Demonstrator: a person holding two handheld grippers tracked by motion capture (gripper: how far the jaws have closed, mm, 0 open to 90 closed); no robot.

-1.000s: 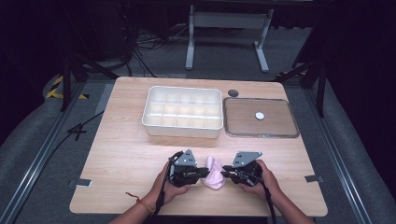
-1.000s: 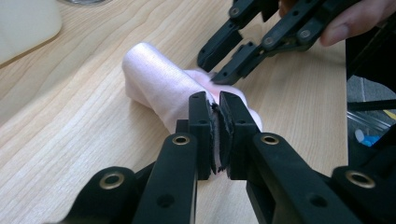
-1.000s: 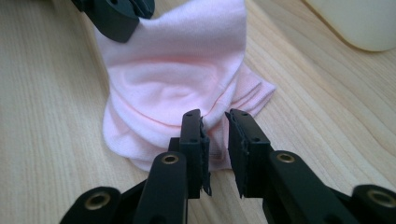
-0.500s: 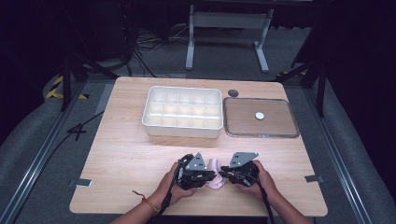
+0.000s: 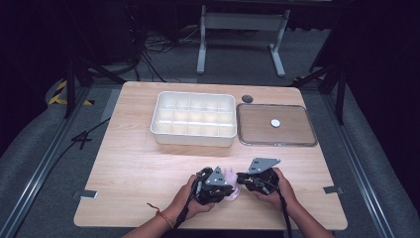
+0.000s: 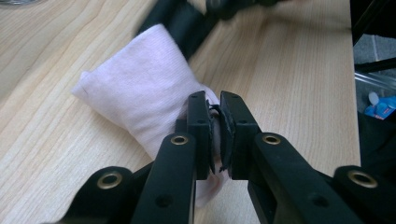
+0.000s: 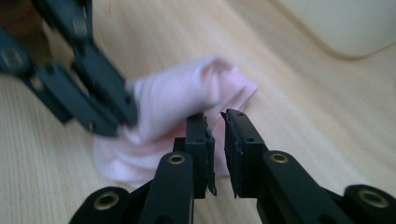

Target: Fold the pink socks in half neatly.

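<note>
Lying between claws: pink cloth (image 6: 144,100), left claw (image 6: 214,100) pinching edge.

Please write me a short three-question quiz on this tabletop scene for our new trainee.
1. True or false: the left gripper is shut on the pink cloth.
2. Which thing stands on the table directly left of the flat tray? A) a white compartment box B) a blue bucket C) a stack of plates
3. Fill in: the small round thing lying in the flat tray is coloured ____.

Key:
1. True; the left gripper view shows cloth pinched between its jaws.
2. A, the white compartment box.
3. White; it is the small white disc.
</note>
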